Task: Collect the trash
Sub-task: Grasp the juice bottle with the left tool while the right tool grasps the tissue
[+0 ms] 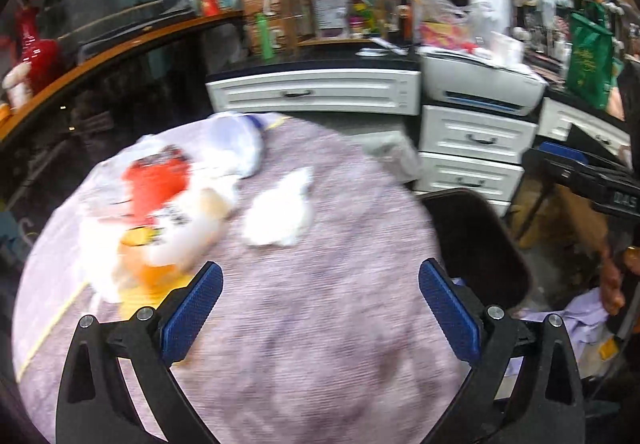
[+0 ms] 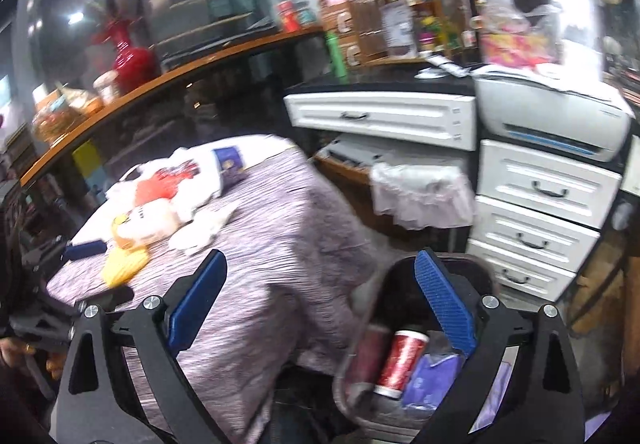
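Ribbed blue fingers (image 1: 320, 304) (image 2: 324, 300) of both grippers spread, empty, above woven lilac cloth (image 1: 320, 364).

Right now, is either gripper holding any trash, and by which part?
Nothing is held. The left gripper is open over the tablecloth; the right gripper is open and empty, one finger over the bin.

The left tongs (image 1: 320, 308) have two matte black plastic arms, each widening into a curved bracket with a teardrop-shaped cut-out. Round silver screws sit at the pivots, two per side. The fingers (image 1: 192, 318) carry bright blue pads with a fine ribbed grip texture. The right tongs (image 2: 324, 300) are built the same: black frame, silver screw heads, blue textured pads (image 2: 444, 300) with rounded tips.
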`<state>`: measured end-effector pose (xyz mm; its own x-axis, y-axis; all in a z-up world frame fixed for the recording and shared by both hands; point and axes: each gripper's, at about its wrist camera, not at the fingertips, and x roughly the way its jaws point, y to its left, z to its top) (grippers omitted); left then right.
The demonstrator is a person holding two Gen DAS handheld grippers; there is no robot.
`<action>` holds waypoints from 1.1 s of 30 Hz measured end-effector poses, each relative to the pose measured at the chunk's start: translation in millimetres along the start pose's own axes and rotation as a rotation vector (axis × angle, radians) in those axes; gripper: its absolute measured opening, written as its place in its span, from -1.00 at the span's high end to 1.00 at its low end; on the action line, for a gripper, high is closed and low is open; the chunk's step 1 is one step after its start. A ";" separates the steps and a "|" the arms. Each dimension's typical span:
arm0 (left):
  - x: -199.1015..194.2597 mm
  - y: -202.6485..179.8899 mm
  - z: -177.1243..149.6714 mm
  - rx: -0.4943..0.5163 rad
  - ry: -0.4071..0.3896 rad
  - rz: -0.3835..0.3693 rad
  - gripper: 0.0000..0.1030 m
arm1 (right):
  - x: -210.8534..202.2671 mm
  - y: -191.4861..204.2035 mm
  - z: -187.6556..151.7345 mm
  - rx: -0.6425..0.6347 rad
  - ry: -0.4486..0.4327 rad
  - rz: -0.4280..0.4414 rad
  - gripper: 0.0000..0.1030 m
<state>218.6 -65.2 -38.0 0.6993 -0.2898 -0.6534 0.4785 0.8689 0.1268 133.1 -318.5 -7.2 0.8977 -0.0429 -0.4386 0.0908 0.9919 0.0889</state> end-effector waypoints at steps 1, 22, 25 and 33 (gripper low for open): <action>-2.1 10.3 -2.8 -0.009 0.001 0.012 -0.89 | 6.0 8.5 0.1 -0.015 0.014 0.014 -0.82; 2.0 138.9 -32.3 -0.150 0.053 0.063 -0.89 | 189.5 150.5 15.4 -0.311 0.351 0.110 -0.81; 4.1 143.9 -37.3 -0.150 0.061 0.064 -0.89 | 202.3 156.6 12.4 -0.341 0.380 0.096 -0.56; 13.8 142.9 -44.1 -0.155 0.094 0.030 -0.89 | 202.2 153.4 10.2 -0.361 0.358 0.083 0.41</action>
<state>273.2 72.7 -61.8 0.6559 -0.2300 -0.7190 0.3654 0.9302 0.0357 332.9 -176.2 -73.1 0.6858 0.0183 -0.7276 -0.1855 0.9711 -0.1504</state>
